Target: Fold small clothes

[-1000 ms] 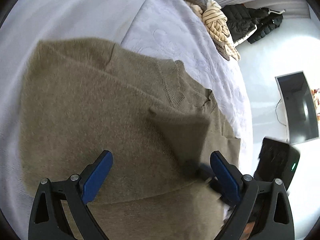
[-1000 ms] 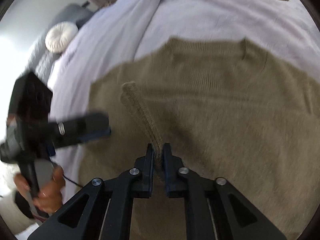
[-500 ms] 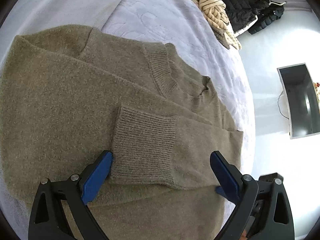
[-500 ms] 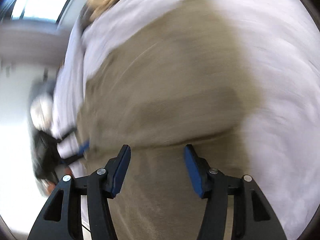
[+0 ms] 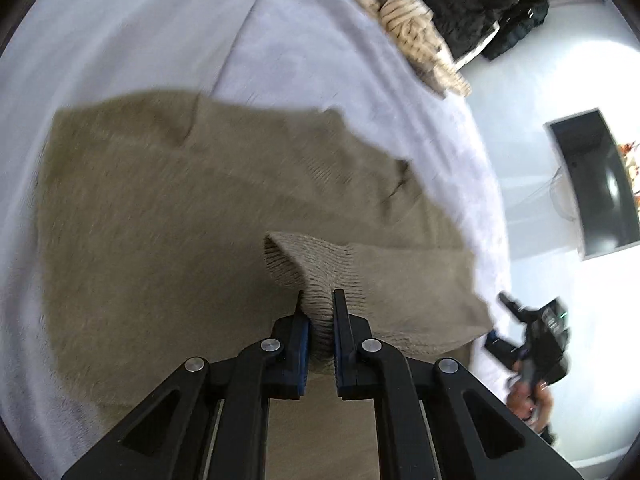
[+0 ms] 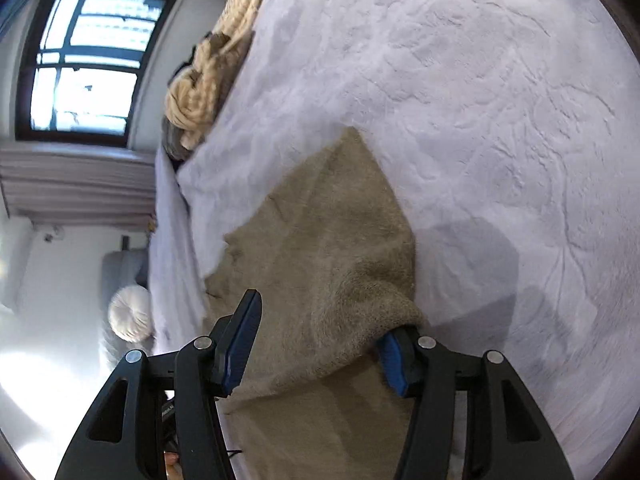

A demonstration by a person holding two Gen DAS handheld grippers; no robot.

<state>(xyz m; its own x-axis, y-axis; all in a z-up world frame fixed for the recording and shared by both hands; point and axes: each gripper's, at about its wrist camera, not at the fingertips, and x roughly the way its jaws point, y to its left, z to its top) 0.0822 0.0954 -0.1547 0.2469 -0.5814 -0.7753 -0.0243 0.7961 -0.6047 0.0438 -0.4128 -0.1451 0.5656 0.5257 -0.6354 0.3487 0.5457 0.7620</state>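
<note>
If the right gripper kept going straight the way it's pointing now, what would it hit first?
Most likely the olive sweater: the right gripper stands open with a raised fold of the knit already between its fingers. Beyond that lies the white bedspread. Depth is hard to judge.

Olive knit sweater (image 5: pixel 168 216) flat on pale bedspread, ribbed cuff (image 5: pixel 316 276) lifted, sleeve folded across body.

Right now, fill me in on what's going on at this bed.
A person is folding an olive-brown sweater spread on a pale bed cover, working a hand-held tool in each hand. The left tool has just closed on the sweater's ribbed cuff and pinches it. The right tool has just opened and stands apart at another sweater edge, gripping nothing. More clothes are piled at the far edge.
</note>
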